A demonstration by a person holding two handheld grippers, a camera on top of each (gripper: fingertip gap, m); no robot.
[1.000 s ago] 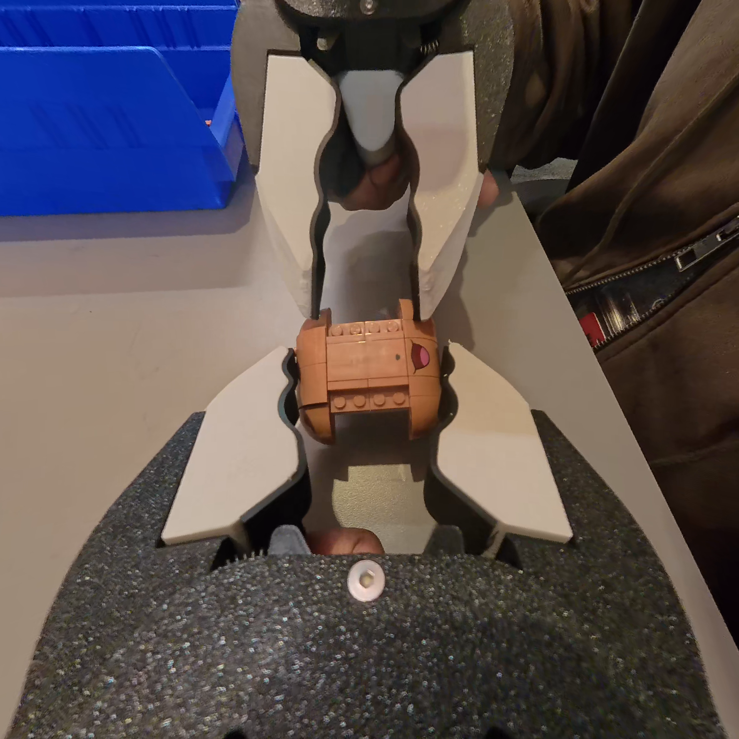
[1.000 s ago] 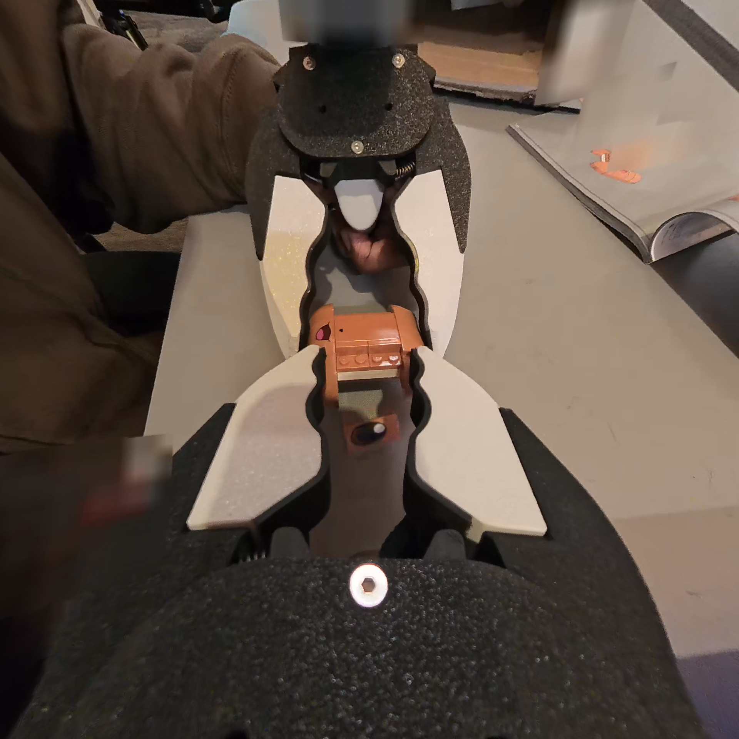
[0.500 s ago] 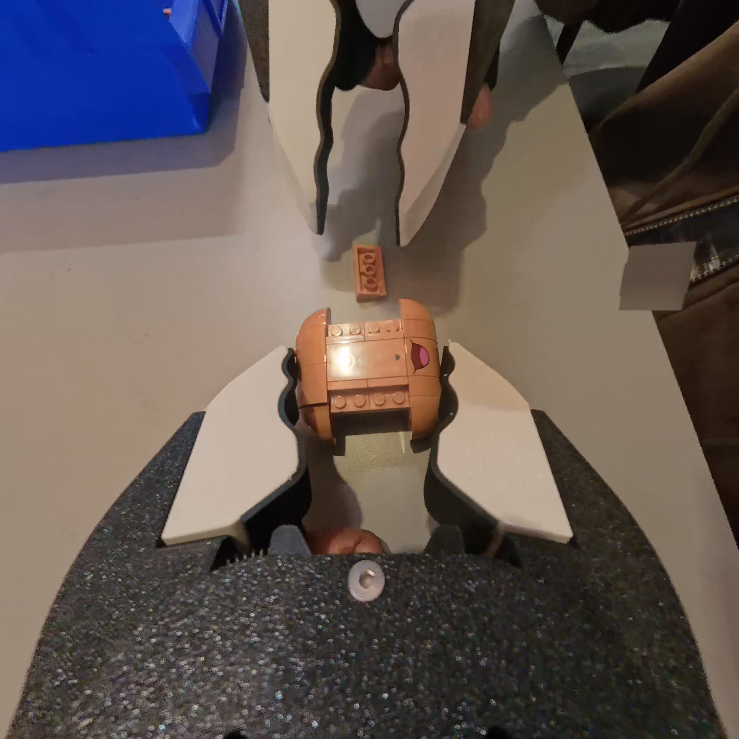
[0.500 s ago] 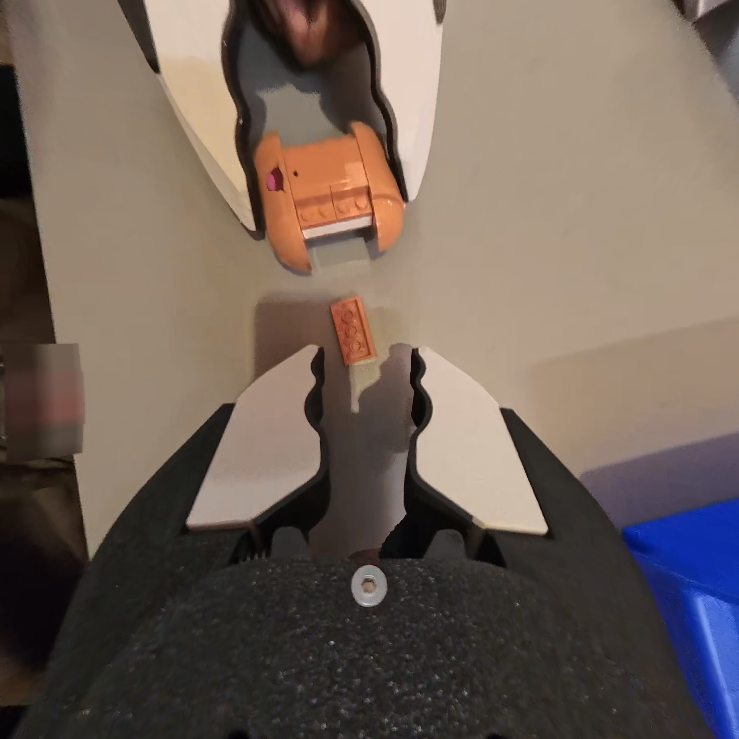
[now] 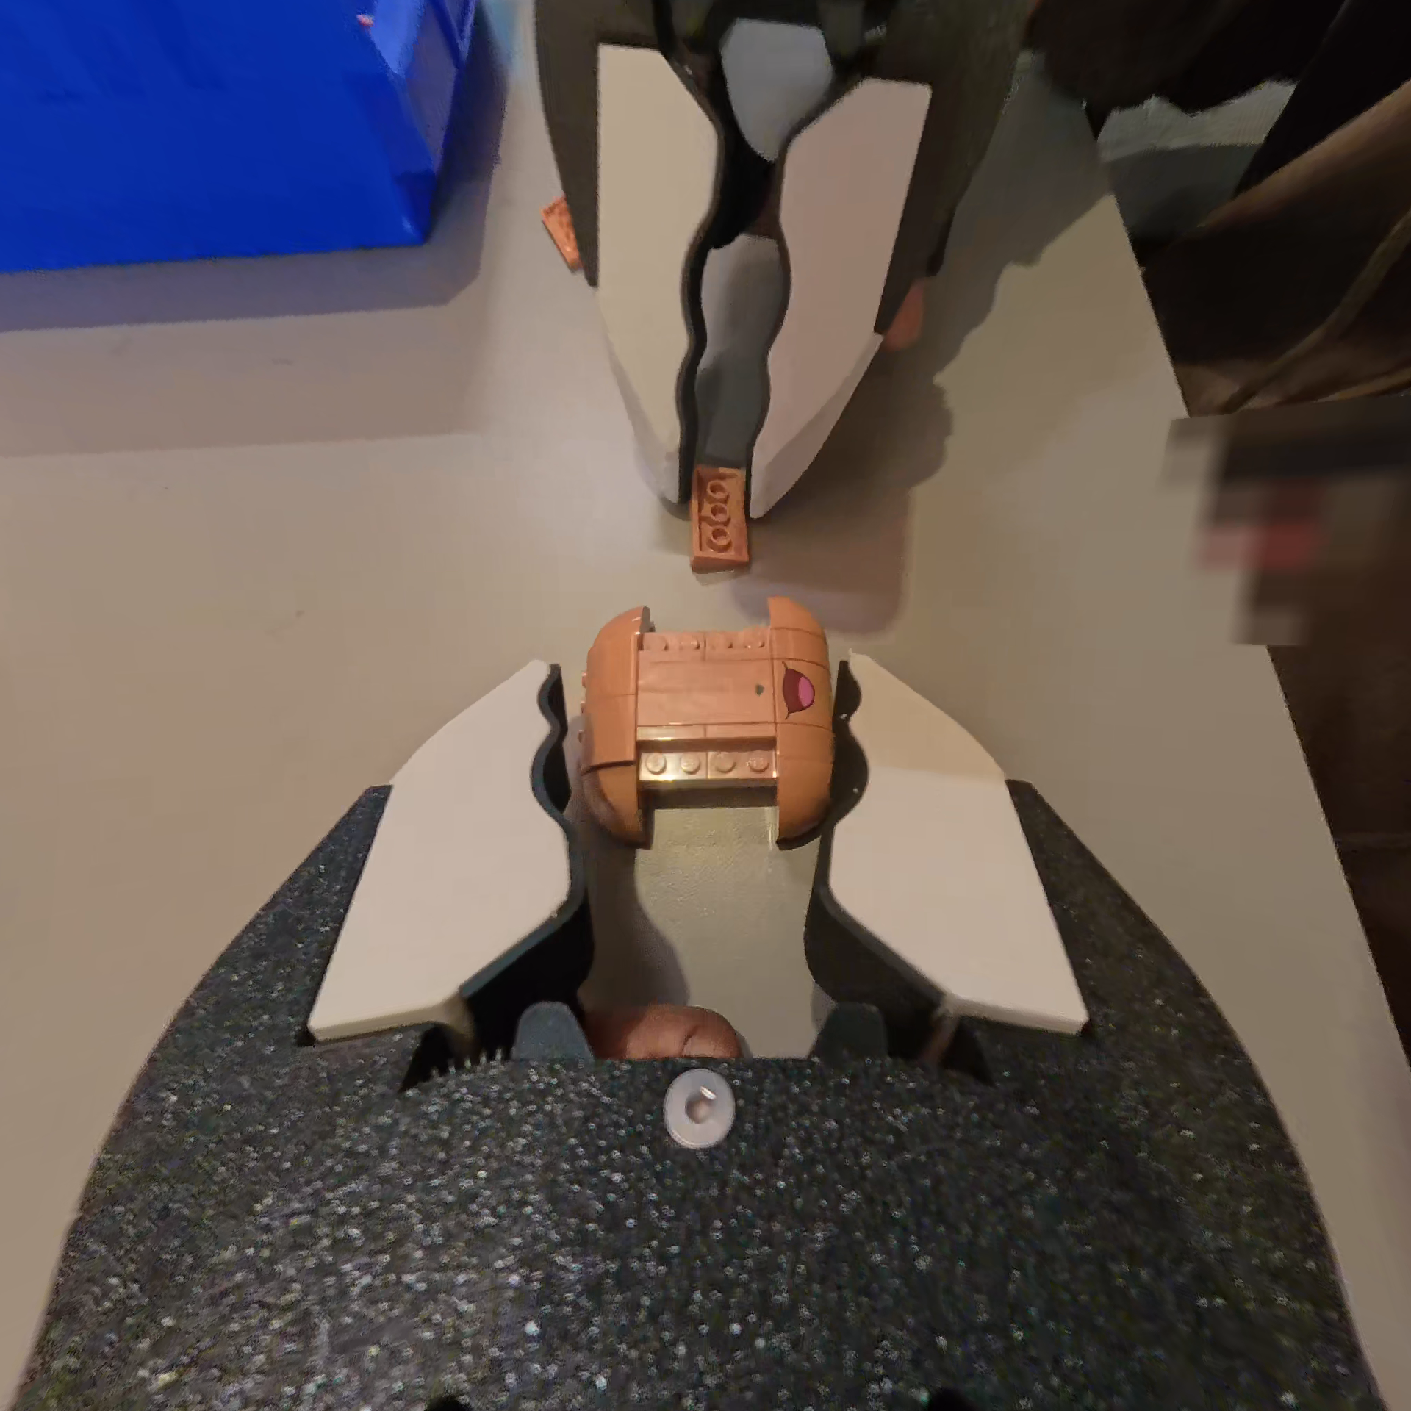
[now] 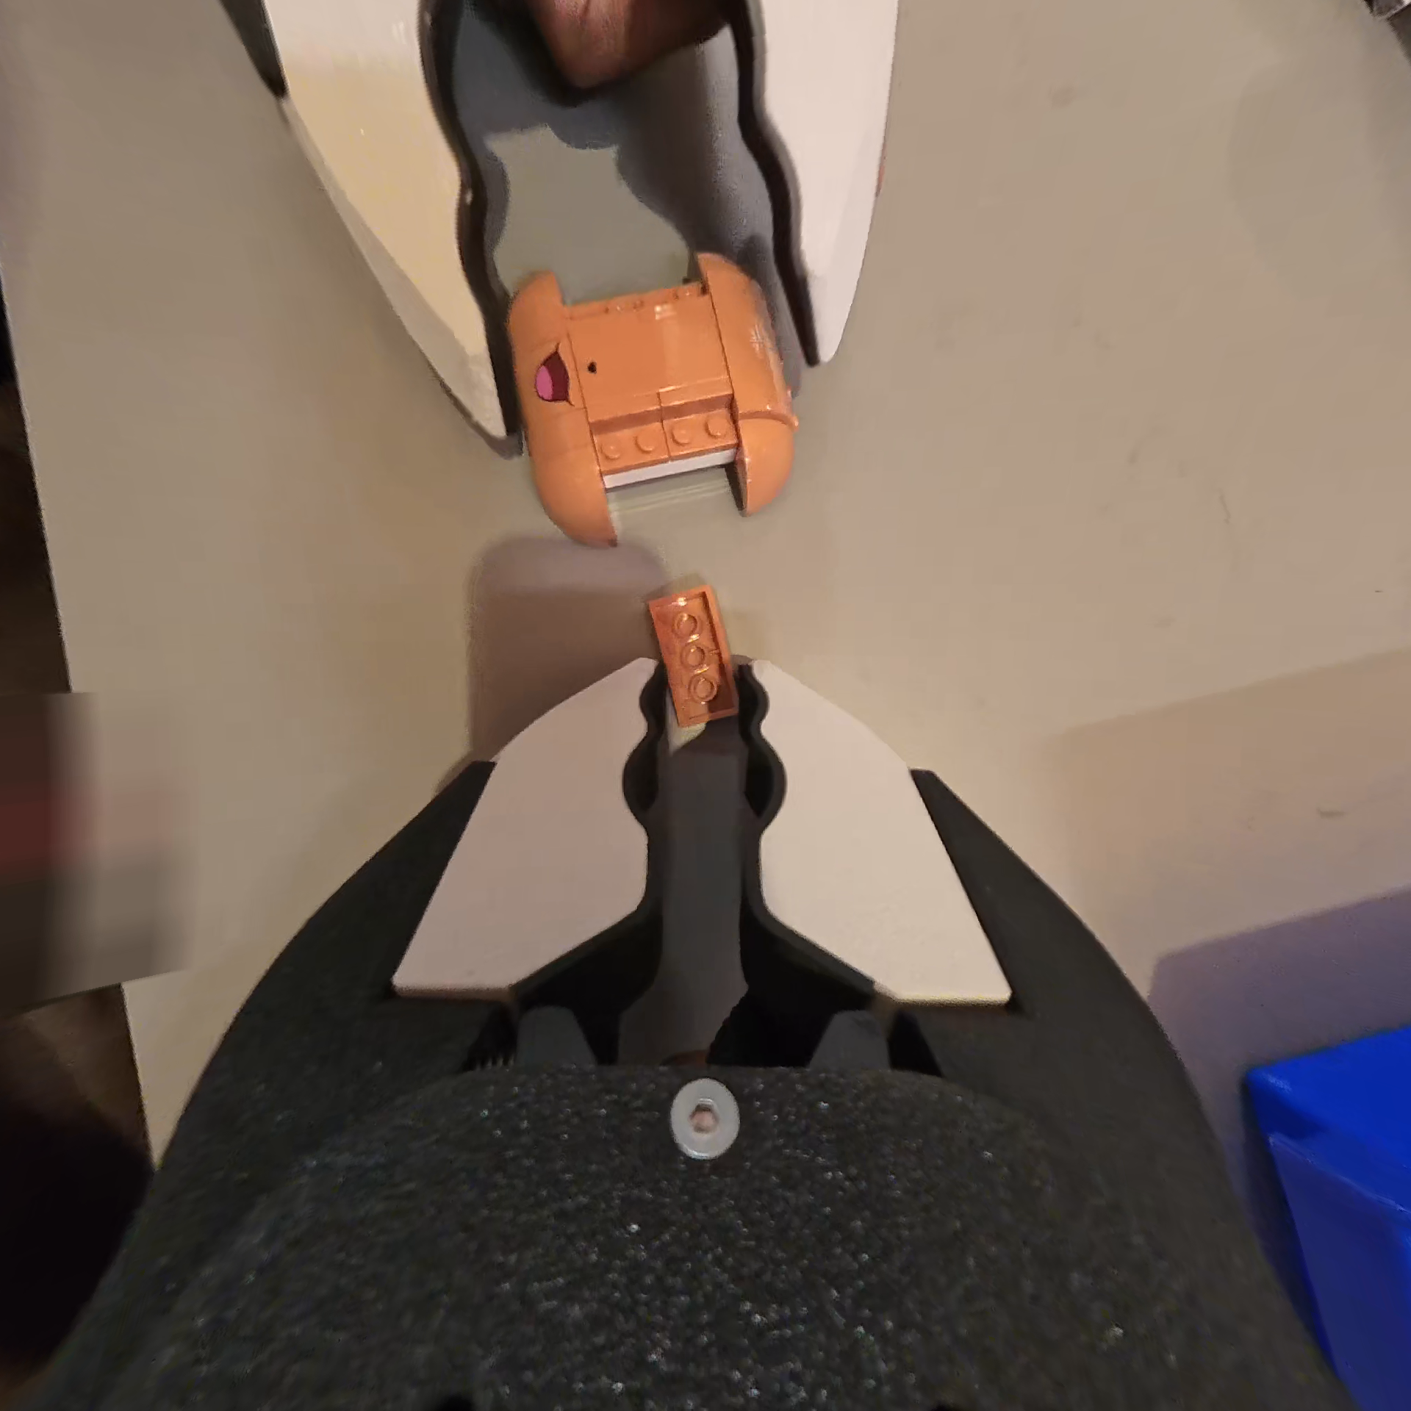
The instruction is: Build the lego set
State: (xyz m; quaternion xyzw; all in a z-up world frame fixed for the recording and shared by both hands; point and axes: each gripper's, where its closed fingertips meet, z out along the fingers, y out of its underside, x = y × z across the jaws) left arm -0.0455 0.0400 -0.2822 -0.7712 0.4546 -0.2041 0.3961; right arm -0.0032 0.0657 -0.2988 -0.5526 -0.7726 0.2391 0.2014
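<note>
My left tool (image 5: 699, 756) is closed on the half-built tan model (image 5: 706, 718), its fingers pressing the rounded sides; the model hangs just above the pale worktop (image 5: 229, 611). In the right wrist view the same model (image 6: 653, 397) shows a small printed mouth on its left side, a smooth top and a row of studs along the near edge, with an open slot below that row. I judge this a head or body part that is largely assembled but not finished.

My right tool (image 6: 699, 691) is nearly closed around the near end of a small tan plate (image 6: 693, 664) with three studs. The plate lies on the worktop, or just clear of it, and its far end sticks out toward the model. Whether the fingers truly pinch it I cannot tell; they sit right against its sides. The left wrist view shows the plate (image 5: 720, 519) just beyond the model, apart from it.

What is left, as I read it: lift this plate and press it onto the model. Another tan piece (image 5: 561, 229) lies farther off, near the blue bin (image 5: 214, 130), so more parts probably remain.
</note>
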